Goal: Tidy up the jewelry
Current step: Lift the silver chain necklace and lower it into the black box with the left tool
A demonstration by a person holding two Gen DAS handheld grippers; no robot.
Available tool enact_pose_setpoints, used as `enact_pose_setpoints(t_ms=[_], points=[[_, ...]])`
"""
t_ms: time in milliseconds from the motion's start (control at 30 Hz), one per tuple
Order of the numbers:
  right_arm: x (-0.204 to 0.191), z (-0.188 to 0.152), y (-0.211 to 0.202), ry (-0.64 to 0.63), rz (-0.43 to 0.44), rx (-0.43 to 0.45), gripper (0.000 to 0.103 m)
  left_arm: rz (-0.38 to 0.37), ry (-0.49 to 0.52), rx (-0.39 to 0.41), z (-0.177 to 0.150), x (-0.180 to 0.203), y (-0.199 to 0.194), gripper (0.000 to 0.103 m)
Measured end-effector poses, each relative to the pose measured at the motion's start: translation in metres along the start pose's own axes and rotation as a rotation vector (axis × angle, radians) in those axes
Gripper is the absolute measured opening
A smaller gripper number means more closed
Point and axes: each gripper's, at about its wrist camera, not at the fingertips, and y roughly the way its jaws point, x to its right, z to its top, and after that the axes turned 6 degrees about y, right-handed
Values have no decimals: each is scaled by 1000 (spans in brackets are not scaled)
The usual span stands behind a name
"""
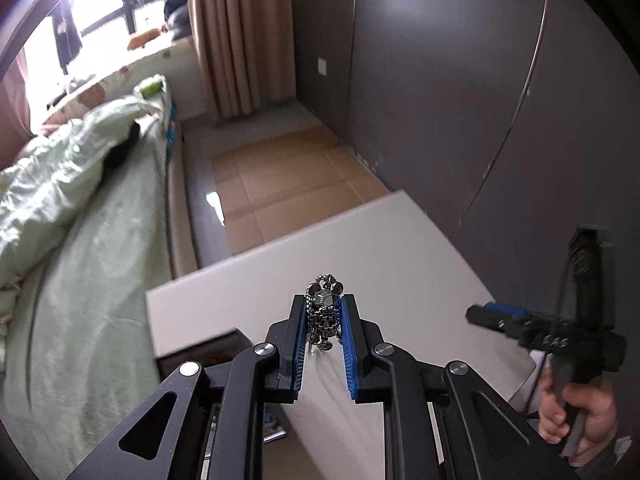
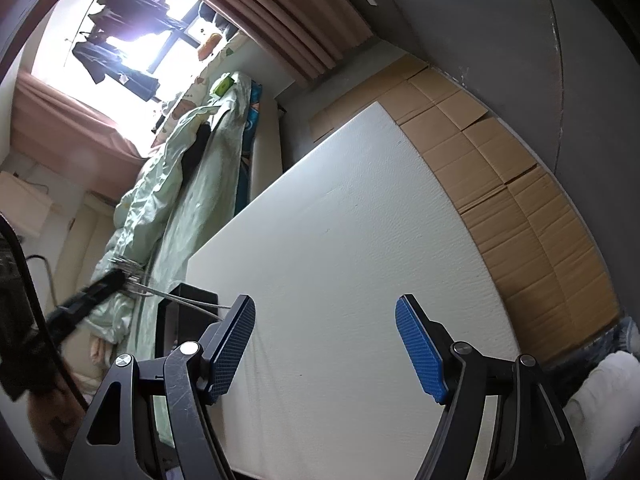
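left claw (image 1: 325,312) was clamped on a bunched chain (image 1: 325,310), held above the white table (image 1: 400,248) near its left edge. right claw (image 2: 325,344) hung wide and empty over that table. carrying step, likely; next, lowering it into the black box (image 2: 188,312) beside that edge.

Black box (image 2: 188,312) half hidden behind finger; left hand-held gripper (image 2: 120,278) blurred.
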Motion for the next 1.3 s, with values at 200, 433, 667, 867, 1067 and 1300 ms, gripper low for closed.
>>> enact_pose_setpoints(t_ms=[200, 433, 667, 867, 1067, 1300], points=[[-8, -4, 6, -9, 23, -11, 73, 49, 6, 64, 7, -8, -42, 17], [-26, -12, 17, -18, 35, -35, 73, 111, 0, 110, 7, -28, -80, 17], [-52, -21, 29, -70, 32, -48, 89, 139, -17, 119, -3, -52, -93, 17], [-72, -31, 33, -118, 16, -49, 100, 132, -39, 90, -16, -71, -76, 17], [-87, -37, 37, -166, -5, -47, 103, 101, -76, 36, -33, -86, -37, 17], [-88, -36, 41, -155, -6, -61, 103, 83, -116, -12, -52, -86, -2, 18]])
